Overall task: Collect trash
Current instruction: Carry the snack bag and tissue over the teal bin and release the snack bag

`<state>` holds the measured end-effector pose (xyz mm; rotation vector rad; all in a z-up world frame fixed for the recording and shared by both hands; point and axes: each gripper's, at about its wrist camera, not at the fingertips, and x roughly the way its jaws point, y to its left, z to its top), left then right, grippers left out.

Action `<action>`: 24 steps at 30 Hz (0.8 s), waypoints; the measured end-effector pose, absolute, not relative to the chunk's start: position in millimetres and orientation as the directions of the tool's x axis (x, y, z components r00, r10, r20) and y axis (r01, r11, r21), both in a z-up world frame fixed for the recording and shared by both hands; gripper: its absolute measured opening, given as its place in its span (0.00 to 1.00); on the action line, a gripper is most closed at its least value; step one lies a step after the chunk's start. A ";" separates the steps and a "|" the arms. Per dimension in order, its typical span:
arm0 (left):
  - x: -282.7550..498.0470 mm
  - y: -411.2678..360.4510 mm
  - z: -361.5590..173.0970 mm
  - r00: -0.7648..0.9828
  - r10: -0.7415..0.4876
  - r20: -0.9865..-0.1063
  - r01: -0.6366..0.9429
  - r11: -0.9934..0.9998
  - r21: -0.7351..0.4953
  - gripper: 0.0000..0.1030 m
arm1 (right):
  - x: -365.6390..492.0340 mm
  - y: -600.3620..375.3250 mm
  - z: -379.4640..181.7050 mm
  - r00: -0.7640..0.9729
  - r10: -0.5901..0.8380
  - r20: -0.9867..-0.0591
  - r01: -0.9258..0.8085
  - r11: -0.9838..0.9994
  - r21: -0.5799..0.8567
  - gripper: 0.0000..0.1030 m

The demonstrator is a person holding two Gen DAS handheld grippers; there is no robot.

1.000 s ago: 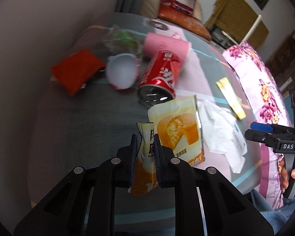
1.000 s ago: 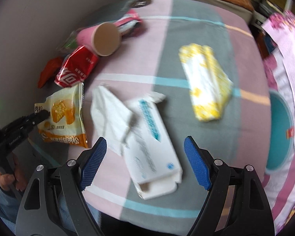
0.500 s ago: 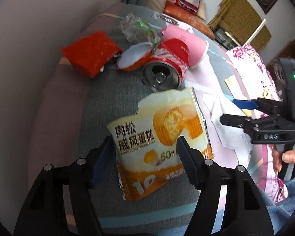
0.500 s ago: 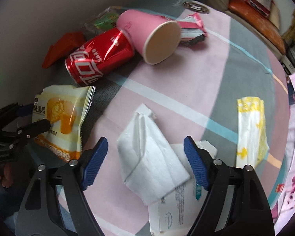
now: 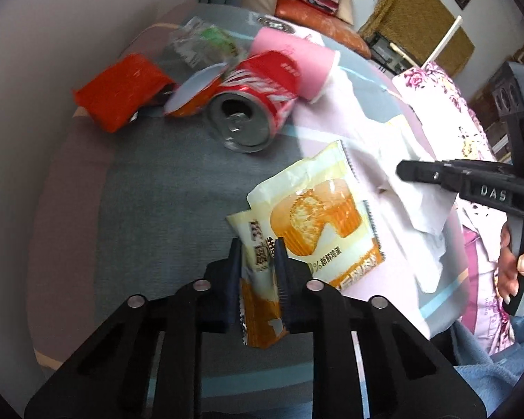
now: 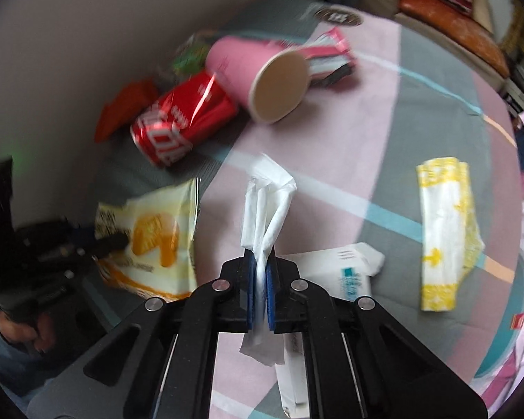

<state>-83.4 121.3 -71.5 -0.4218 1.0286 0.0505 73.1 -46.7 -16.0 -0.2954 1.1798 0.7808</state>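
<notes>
My left gripper (image 5: pixel 258 255) is closing on the left edge of a yellow cake wrapper (image 5: pixel 318 216), and its pads press the crumpled foil. In the right wrist view my right gripper (image 6: pixel 261 269) is closing on a white tissue (image 6: pixel 269 195), which stands bunched up between the blue pads. That gripper's black tip (image 5: pixel 401 171) reaches in from the right over the tissue (image 5: pixel 419 209). The cake wrapper (image 6: pixel 157 234) lies left of the tissue, with the left gripper (image 6: pixel 118 241) at its edge. All this rests on a striped pink and grey cloth (image 6: pixel 332 132).
A red cola can (image 5: pixel 258 94) lies on its side against a pink paper cup (image 5: pixel 293 59). An orange-red packet (image 5: pixel 122 87) and a clear green wrapper (image 5: pixel 206 42) lie further left. A white box (image 6: pixel 339 272) and a yellow wrapper (image 6: pixel 443 230) lie to the right.
The left gripper let go of the cake wrapper, opened wide, then closed on its left edge again. The right gripper moved left from over the white box to the tissue and shut on it.
</notes>
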 end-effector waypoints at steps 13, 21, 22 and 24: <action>-67.0 88.3 -1.5 0.640 -0.147 -0.754 -0.152 0.938 -0.312 0.15 | 83.9 -137.2 16.7 0.282 0.474 -0.834 -0.537 0.799 0.271 0.05; -20.2 40.5 20.3 0.652 -0.193 -0.733 -0.059 0.951 -0.302 0.16 | 95.0 -210.0 27.2 0.391 0.474 -0.789 -0.405 0.858 0.315 0.05; -11.6 31.3 20.8 0.647 -0.205 -0.734 -0.042 0.952 -0.302 0.16 | 96.8 -218.3 28.0 0.404 0.471 -0.784 -0.389 0.865 0.318 0.05; 4.0 13.2 20.9 0.637 -0.229 -0.736 -0.006 0.953 -0.302 0.16 | 98.9 -245.8 32.5 0.449 0.451 -0.772 -0.340 0.885 0.319 0.05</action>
